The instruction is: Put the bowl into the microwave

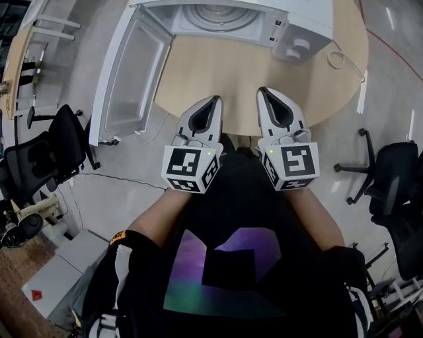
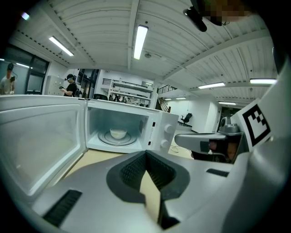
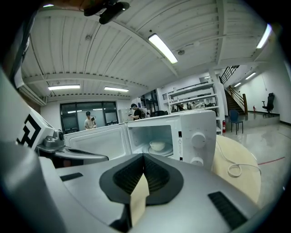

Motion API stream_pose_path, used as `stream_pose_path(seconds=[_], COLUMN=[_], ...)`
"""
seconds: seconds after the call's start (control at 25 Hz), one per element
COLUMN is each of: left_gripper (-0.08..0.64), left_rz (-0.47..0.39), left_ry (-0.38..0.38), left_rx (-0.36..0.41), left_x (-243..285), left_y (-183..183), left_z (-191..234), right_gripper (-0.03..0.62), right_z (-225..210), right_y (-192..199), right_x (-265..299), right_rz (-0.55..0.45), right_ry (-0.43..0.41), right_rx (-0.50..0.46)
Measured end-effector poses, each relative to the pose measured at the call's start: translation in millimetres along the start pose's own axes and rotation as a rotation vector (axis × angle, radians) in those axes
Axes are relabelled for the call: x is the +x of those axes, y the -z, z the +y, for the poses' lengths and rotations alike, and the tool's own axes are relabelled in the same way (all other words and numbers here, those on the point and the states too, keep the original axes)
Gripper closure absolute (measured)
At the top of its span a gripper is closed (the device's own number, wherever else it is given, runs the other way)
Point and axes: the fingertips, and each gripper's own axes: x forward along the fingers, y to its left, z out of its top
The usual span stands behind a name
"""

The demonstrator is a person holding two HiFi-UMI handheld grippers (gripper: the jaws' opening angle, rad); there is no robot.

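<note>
Dark-clothed torso and forearms of the person, lowest in the head view; both hands carry grippers held side by side over the near edge of the bench (image 1: 231, 72).

Left gripper (image 1: 215, 100): jaws brought together at the tips, nothing between them; only a sliver of benchtop shows through the gap behind the tips. It points toward the microwave, level and idle, which suggests a rest pose rather than a reach.

Right gripper (image 1: 264, 92): same condition, jaws closed on nothing, parallel to the left and just beside it.

Microwave (image 1: 264, 20): white, at the far edge of the bench, its two knobs (image 1: 297, 47) on the right-hand panel. Door (image 1: 132, 72) swung fully open to the left, overhanging the left edge of the bench, presumably left wide for access.

Bowl (image 2: 118, 133): small, white, upright on the glass turntable inside the cavity, roughly at its centre. Judged from this, the placing is done; the door is not yet shut.

Cable (image 1: 337, 59): pale loop lying near the right edge of the bench, beside the microwave.

Not determinable: the head view cuts off the back of the cavity, so the bowl does not show there; only the gripper views show it. Its contents, if any, are too small to read. Standing figures in the background of the gripper views are distant and indistinct.
</note>
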Motion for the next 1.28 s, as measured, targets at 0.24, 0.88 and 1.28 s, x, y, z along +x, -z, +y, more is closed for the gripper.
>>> stream_pose_path(seconds=[0.24,0.88,1.28], left_gripper=[0.514,0.514,0.514], left_rz=[0.016,-0.018,-0.073], left_ry=[-0.031,-0.031,-0.024], left_rx=[0.024,0.032,0.031], left_x=[-11.1,-58.7,-134.8], left_y=[5.6,12.0,17.7], left_z=[0.5,0.0,1.4], right_gripper=[0.574,0.574,0.574], right_z=[6.1,35.8,96.1], right_y=[5.0,6.9,9.1], right_x=[-6.4,-35.7,-77.6], right_rz=[-0.01,-0.024,-0.026], right_ry=[-0.021,0.008,0.041], right_rx=[0.011,0.006,-0.021])
